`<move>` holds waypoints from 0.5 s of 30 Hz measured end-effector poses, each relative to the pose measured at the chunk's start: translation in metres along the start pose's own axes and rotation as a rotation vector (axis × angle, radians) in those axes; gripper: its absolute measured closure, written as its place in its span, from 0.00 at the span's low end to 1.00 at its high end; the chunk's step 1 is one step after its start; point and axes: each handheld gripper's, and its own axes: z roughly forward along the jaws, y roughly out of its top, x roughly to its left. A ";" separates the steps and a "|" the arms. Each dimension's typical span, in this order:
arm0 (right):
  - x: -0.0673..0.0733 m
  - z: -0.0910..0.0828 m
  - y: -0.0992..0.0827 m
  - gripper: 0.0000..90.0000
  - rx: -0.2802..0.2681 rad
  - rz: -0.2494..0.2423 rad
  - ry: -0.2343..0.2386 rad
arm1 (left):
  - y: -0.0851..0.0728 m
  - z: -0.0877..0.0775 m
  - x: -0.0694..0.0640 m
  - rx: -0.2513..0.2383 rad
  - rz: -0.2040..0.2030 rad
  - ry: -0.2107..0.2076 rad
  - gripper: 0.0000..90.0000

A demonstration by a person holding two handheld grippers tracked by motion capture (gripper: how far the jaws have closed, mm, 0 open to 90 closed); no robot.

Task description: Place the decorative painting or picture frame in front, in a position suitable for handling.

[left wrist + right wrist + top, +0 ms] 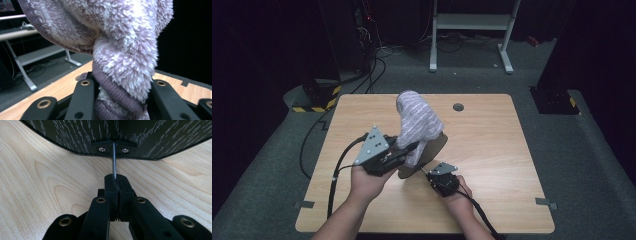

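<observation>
Gripping a fluffy lilac towel [416, 122], the left gripper [404, 150] is holding a bunched fold of it between its two black jaws; in the left gripper view the towel [120, 50] is swelling up out of the jaws and blocking most of the sight ahead, with its stitched hem curling around at the bottom. In the high view the towel is standing up as a tall hump over the middle of the wooden table [492, 150], draped over a dark oval board [432, 152] whose edge is peeking out just below and to the right of it.

The right gripper [432, 175] is sitting low on the table just in front of the dark board, its jaws pinched together on a thin metal rod [114, 160]. In the right gripper view that rod is running straight up from the closed right gripper [116, 178] into a small screwed bracket [113, 149] on the board's [150, 137] underside, and the board is tilting up off the table [37, 182].

Beyond the towel, a round grey grommet [458, 106] is sitting in the tabletop near its far edge. Farther back, on the grey floor, a white metal frame [472, 22] is standing, and black cables [367, 65] are trailing off to the left of the towel past a block with yellow-and-black stripes [317, 95].
</observation>
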 end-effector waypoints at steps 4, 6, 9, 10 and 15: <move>0.000 0.000 0.000 0.98 0.002 -0.002 0.001 | 0.002 0.020 -0.004 0.060 0.023 -0.004 0.76; 0.000 0.000 0.000 0.98 0.002 0.000 0.001 | -0.001 0.026 -0.007 0.077 0.044 0.003 0.76; 0.000 0.000 0.000 0.98 -0.001 -0.002 0.003 | -0.005 0.024 -0.008 0.062 0.062 0.010 0.76; 0.000 0.000 0.000 0.98 0.001 -0.005 0.001 | -0.006 0.022 -0.007 0.060 0.061 0.012 0.77; 0.000 0.000 0.000 0.98 0.001 -0.002 0.004 | -0.016 0.011 -0.004 0.056 0.067 0.024 0.77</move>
